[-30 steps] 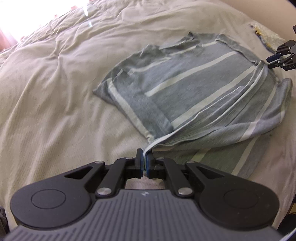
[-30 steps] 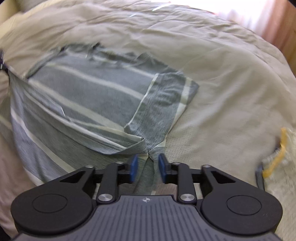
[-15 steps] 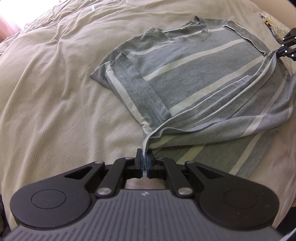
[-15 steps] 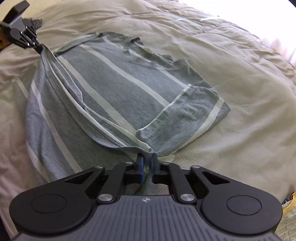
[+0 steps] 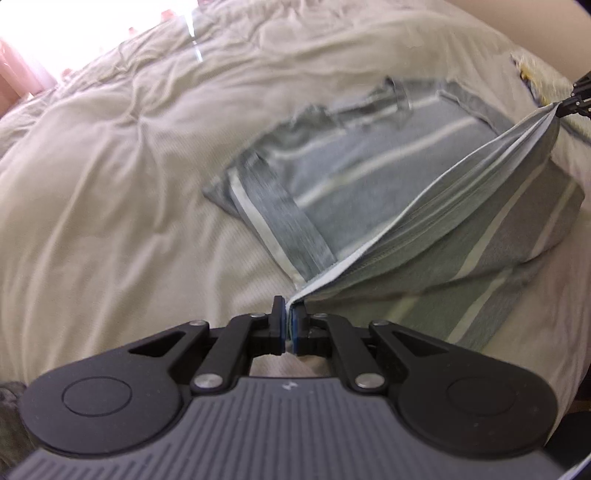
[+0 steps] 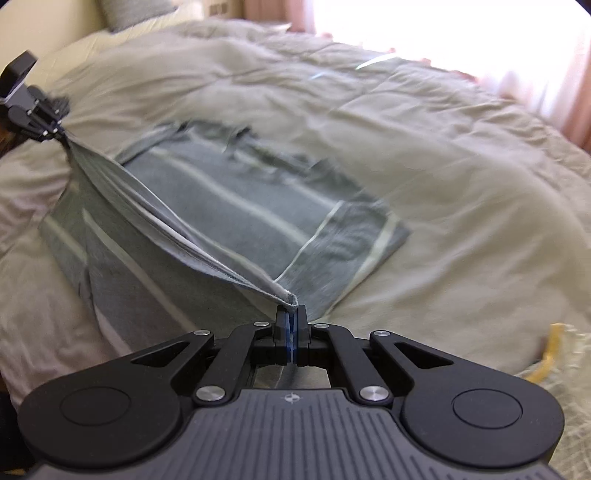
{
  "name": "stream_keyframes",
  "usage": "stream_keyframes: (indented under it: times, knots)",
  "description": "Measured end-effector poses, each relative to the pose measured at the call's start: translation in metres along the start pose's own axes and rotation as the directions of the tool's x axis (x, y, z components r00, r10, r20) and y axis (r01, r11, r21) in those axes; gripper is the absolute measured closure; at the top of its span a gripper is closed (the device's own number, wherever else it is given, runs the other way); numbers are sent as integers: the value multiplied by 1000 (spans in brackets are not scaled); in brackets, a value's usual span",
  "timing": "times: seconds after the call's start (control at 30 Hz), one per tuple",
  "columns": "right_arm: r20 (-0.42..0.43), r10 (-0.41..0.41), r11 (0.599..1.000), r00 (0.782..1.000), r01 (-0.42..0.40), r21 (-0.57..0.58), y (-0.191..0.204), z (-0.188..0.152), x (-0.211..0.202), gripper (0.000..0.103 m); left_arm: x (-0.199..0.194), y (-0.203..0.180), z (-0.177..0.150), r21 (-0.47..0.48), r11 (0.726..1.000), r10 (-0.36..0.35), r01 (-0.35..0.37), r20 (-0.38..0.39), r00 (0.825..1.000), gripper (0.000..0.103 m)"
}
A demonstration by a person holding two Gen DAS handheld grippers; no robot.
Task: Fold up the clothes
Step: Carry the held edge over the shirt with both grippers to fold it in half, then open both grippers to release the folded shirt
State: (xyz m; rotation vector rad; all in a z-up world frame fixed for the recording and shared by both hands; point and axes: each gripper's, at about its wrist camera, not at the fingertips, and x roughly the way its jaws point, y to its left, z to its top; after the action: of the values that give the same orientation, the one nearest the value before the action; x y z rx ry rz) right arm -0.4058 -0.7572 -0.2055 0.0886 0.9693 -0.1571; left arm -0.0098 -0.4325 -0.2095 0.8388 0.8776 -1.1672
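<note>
A grey T-shirt with pale stripes (image 5: 373, 184) (image 6: 236, 206) lies on a beige bed cover, sleeves folded in. My left gripper (image 5: 287, 312) is shut on one corner of the shirt's hem. My right gripper (image 6: 291, 314) is shut on the other hem corner. The hem (image 5: 443, 206) (image 6: 173, 229) stretches taut between both grippers, lifted off the bed, with the lower part of the shirt hanging under it. The right gripper (image 5: 576, 101) shows at the right edge of the left wrist view, and the left gripper (image 6: 40, 123) shows at the upper left of the right wrist view.
The beige bed cover (image 5: 110, 221) (image 6: 461, 184) spreads wide around the shirt. A pale mesh item with yellow trim (image 6: 550, 362) (image 5: 532, 74) lies near the right gripper's side. A pillow (image 6: 133, 14) rests at the head of the bed. Bright window light falls from behind.
The right gripper closed on the hem corner. Both grippers rose, lifting the hem off the bed until it pulled taut between them.
</note>
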Motion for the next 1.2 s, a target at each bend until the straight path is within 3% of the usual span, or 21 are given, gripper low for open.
stream_keyframes:
  times: [0.17, 0.4, 0.6, 0.77, 1.2]
  knots:
    - [29, -48, 997, 998, 46, 63, -29, 27, 7, 103, 24, 16, 35, 17, 1000, -11, 10, 21, 1000, 101]
    - [10, -89, 988, 996, 87, 130, -68, 52, 56, 103, 74, 39, 79, 36, 998, -49, 48, 29, 998, 101]
    - [23, -110, 976, 994, 103, 194, -89, 65, 68, 103, 82, 59, 105, 17, 997, -69, 69, 56, 996, 101]
    - [46, -123, 965, 991, 109, 238, -102, 76, 72, 103, 92, 74, 121, 5, 998, -58, 58, 69, 996, 101]
    - [14, -138, 955, 990, 130, 268, -127, 95, 121, 103, 152, 92, 138, -5, 998, -58, 58, 31, 998, 101]
